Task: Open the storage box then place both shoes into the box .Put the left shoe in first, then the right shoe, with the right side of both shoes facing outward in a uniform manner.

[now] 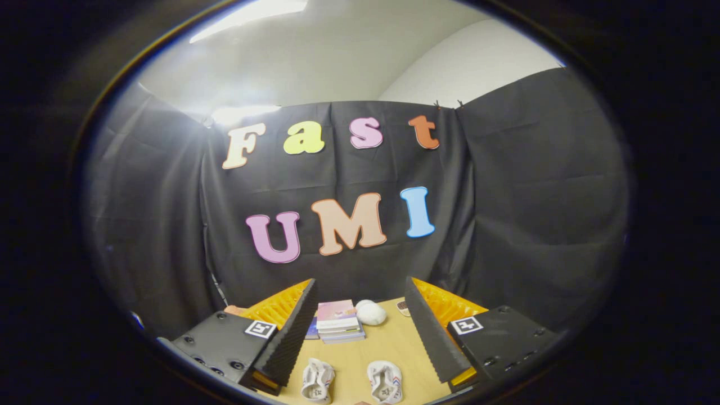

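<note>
Gripper (360,337) wide open, empty | two shoes (318,381) between its fingers | books (339,322) beyond

Ridged jaws, screwed mounts w/ markers (261,329)

The camera rides on the tool (360,343) and looks forward along its two fingers (289,337), which stand wide apart. It sits high above the counter (388,343) and faces the booth's cloth wall (534,197) head-on, tilted up enough to take in the ceiling (315,62). The two shoes (318,381) lie close below, between the fingers; a stack of books (339,322) lies farther on.
</note>
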### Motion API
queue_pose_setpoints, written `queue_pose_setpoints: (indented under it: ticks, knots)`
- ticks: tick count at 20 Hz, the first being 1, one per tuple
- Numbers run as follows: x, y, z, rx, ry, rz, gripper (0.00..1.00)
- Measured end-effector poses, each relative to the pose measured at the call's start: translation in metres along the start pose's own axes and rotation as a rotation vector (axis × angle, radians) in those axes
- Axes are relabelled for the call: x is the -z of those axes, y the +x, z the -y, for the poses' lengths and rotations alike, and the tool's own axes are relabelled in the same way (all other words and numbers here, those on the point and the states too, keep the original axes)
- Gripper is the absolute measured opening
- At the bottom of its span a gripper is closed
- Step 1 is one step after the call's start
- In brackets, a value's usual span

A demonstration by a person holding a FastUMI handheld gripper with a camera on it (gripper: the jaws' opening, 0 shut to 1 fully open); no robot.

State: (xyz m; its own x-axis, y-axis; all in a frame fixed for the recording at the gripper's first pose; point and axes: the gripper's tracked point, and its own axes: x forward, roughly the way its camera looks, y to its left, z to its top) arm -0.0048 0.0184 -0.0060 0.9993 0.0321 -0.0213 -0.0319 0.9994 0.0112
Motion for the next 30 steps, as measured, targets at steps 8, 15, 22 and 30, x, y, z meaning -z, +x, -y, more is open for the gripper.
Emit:
queue_pose_setpoints:
  ticks: [8, 15, 22, 30]
  knots:
    - [0.064, 0.016, -0.034, -0.085, 0.245, -0.119, 0.96]
    - [0.160, 0.025, -0.073, -0.140, 0.641, -0.324, 0.97]
    - [0.273, 0.004, -0.121, -0.143, 0.950, -0.593, 0.99]
    - [0.373, -0.047, -0.184, -0.198, 1.162, -0.874, 0.99]
